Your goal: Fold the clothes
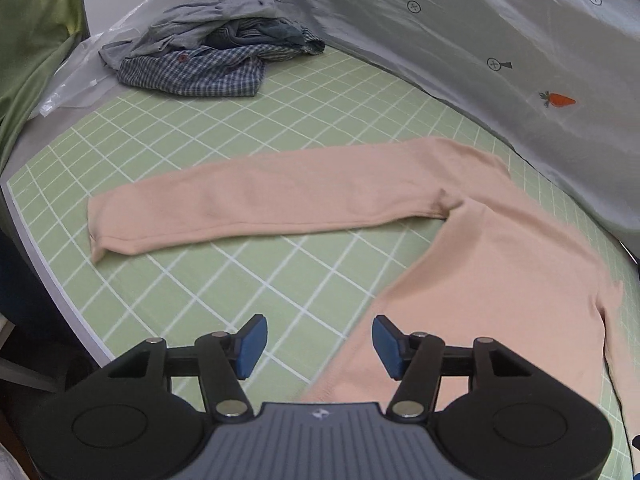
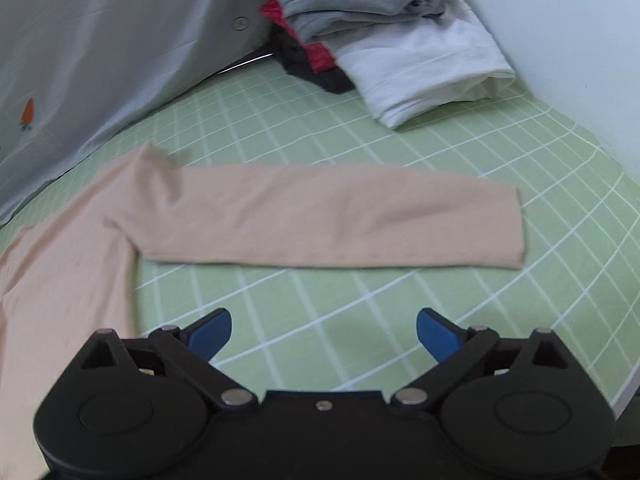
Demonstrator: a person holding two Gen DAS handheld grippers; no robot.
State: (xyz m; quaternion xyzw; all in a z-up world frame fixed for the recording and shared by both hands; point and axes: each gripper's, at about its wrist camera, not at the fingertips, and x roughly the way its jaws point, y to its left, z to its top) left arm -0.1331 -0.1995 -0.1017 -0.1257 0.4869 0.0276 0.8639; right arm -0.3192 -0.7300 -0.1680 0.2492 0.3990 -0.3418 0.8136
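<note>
Left wrist view: the left gripper [image 1: 319, 345] hovers low over a green cutting mat [image 1: 224, 280] ruled in white squares, its blue-padded jaws spread wide and holding nothing. A peach long-sleeved top [image 1: 492, 264] lies flat on the mat, one sleeve stretched out to the left and its body running down past the right-hand jaw. At the mat's far edge sits a heap of unfolded clothes [image 1: 212, 52], a blue checked shirt lowest and grey and denim pieces above it, partly on a clear plastic sheet [image 1: 76, 84]. A grey cloth backdrop [image 1: 480, 40] with a small carrot print rises behind; green fabric [image 1: 36, 40] hangs at the left.

Right wrist view: the right gripper [image 2: 324, 336] is likewise wide open and empty above bare mat [image 2: 400, 320]. The top's other sleeve [image 2: 328, 224] lies straight across, reaching right. Beyond it rests a pile of garments [image 2: 400, 40], white, grey, red and black, against a pale wall [image 2: 560, 20].
</note>
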